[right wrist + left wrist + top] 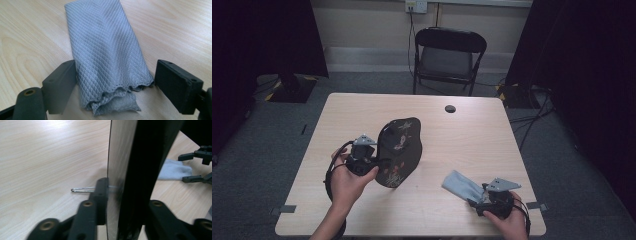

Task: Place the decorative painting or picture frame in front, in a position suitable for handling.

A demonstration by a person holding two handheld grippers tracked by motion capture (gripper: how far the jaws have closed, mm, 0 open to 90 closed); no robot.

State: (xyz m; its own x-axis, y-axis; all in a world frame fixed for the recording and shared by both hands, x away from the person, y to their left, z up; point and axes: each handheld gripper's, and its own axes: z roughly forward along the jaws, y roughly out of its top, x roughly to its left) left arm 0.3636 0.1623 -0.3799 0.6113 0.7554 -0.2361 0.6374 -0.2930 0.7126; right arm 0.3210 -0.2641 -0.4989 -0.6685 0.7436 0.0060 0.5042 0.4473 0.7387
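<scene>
A black oval mirror with a flower pattern on its back stands on edge, tilted, left of the table's middle. My left gripper is shut on its lower left rim. In the left gripper view the mirror is edge-on between the jaws, its reflective face turned left, with a thin wire stand poking out beside the left finger. A folded grey cloth lies flat at the front right. My right gripper is open, one jaw on each side of the near end of the cloth.
The light wooden table has a round cable hole near its far edge. A black folding chair stands beyond the table. The cloth and my right gripper lie close to the table's front edge.
</scene>
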